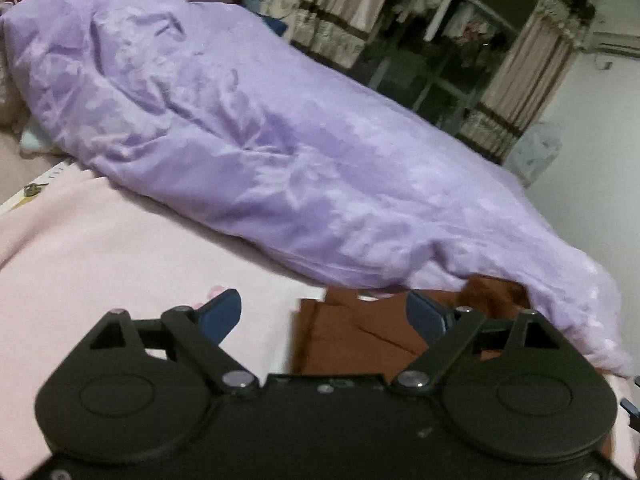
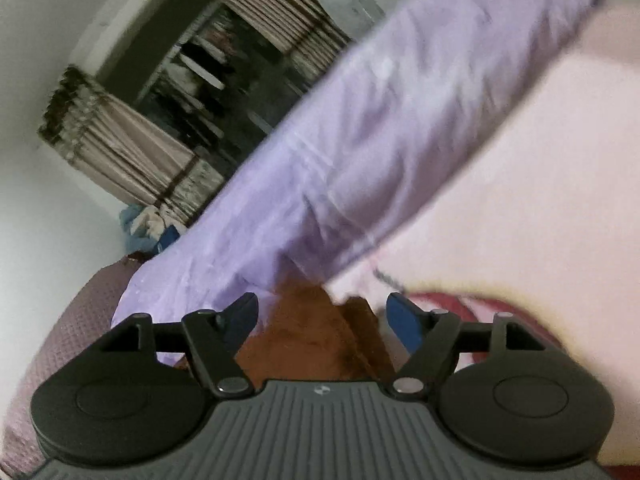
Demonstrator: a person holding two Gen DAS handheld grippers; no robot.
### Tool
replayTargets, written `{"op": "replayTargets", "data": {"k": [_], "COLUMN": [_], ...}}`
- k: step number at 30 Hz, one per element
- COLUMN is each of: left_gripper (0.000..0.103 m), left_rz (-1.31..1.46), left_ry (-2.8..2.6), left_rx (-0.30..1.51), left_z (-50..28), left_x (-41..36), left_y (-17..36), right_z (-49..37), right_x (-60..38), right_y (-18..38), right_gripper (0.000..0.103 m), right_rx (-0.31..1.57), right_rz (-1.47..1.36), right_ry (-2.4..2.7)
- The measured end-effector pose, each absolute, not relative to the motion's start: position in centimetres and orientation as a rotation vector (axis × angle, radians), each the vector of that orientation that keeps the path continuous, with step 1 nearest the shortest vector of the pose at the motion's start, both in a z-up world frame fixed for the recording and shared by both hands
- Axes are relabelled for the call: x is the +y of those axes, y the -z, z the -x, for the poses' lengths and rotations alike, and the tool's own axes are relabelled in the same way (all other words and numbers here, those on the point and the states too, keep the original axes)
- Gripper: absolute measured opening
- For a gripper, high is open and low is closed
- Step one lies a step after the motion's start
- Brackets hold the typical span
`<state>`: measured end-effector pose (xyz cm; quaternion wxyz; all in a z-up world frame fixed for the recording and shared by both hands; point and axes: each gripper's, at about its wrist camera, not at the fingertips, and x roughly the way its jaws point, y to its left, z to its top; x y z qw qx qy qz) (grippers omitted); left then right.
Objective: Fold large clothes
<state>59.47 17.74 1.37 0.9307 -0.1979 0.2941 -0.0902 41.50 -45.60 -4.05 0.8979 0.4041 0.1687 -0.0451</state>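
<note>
Fingers of left gripper (image 1: 322, 316) and right gripper (image 2: 322, 316) spread apart, empty, above brown garment (image 1: 360, 340), partly hidden under lilac duvet (image 1: 248, 140) on pink bed sheet (image 1: 100, 260); right view blurred.

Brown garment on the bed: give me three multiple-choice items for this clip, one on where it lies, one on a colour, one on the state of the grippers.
1. Where does the brown garment lie?
A. Hanging at the window
B. On the pink sheet, its far edge tucked under the purple duvet
C. On the floor

2. What colour are the pads on the fingers?
A. Blue
B. Red
C. White

3. What state are the left gripper and the right gripper in?
A. Both shut on cloth
B. One shut, one open
C. Both open, holding nothing

Answers: 1 B, the duvet's hem overlaps the brown cloth on the bed. 2 A, blue pads show in both wrist views. 3 C, each pair of fingers stands wide apart with the garment visible between them, ungripped.
</note>
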Motion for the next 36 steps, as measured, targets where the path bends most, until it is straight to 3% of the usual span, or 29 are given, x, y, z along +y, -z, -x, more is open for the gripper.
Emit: {"op": "replayTargets", "data": {"k": [8,13,16,18,20,22,26,36], "left_gripper": [0.09,0.091,0.091,0.09,0.09,0.091,0.095,0.09], "left_rz": [0.196,0.045,0.069,0.087,0.073,0.028,0.024,0.101], "left_ry": [0.372,0.422,0.455,0.458,0.448,0.427,0.416,0.221], "left_rx": [0.578,0.578,0.636,0.677,0.706,0.705,0.693,0.732], "left_z": [-56.4,-56.7,-57.8,-58.8,-59.4,-59.0,-59.4,-59.1], "left_x": [6.6,-1.9,-4.4,-5.3,-6.2,-6.6,-5.6,5.0], "left_y": [-2.2,0.4,2.7,4.3,5.9,6.9,7.6,6.7], "right_z": [-43.1,-45.1,-46.1,-45.9,-45.8,-45.4,-44.7,-41.4], "right_x": [-33.4,-25.7,-22.7,-21.7,-20.8,-20.1,-21.4,-31.9], "right_y": [0.5,1.4,2.9,4.0,5.0,5.8,6.2,5.8], "right_gripper": [0.072,0.064,0.05,0.035,0.034,0.032,0.016,0.016], "right_rx": [0.383,0.408,0.455,0.492,0.514,0.498,0.484,0.517], "right_rz": [-0.452,-0.29,-0.245,-0.258,-0.231,-0.17,-0.161,-0.164], "right_ry": [-0.008,-0.073,-0.11,-0.139,-0.132,-0.111,-0.096,0.157]}}
